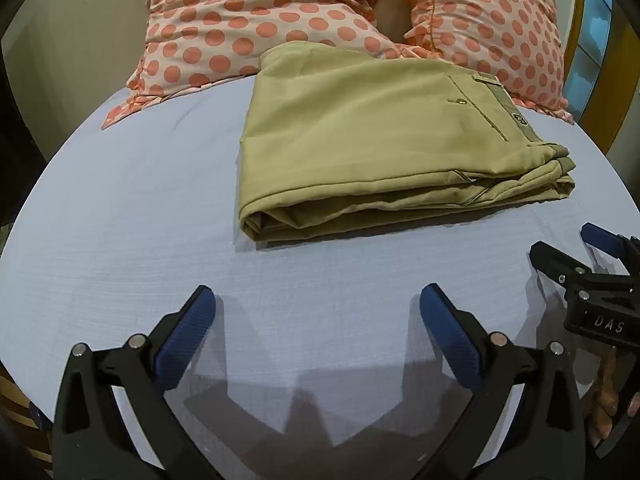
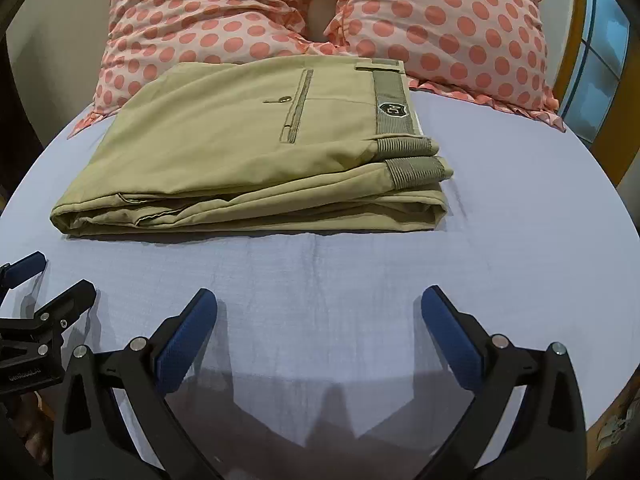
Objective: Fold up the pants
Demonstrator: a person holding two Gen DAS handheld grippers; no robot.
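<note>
Khaki pants (image 1: 360, 136) lie folded in a thick stack on the pale blue bed sheet (image 1: 120, 220), waistband to the right, back pocket up. They also show in the right wrist view (image 2: 240, 148). My left gripper (image 1: 318, 304) is open and empty, hovering over the sheet in front of the pants. My right gripper (image 2: 320, 304) is open and empty too, in front of the pants. Each gripper shows at the edge of the other's view: the right one (image 1: 568, 244) and the left one (image 2: 64, 276).
Two pink polka-dot pillows (image 1: 240, 20) (image 2: 460, 24) lean behind the pants, touching their far edge. A yellow-framed window (image 2: 600, 60) is at the right. The bed's front edge lies under the grippers.
</note>
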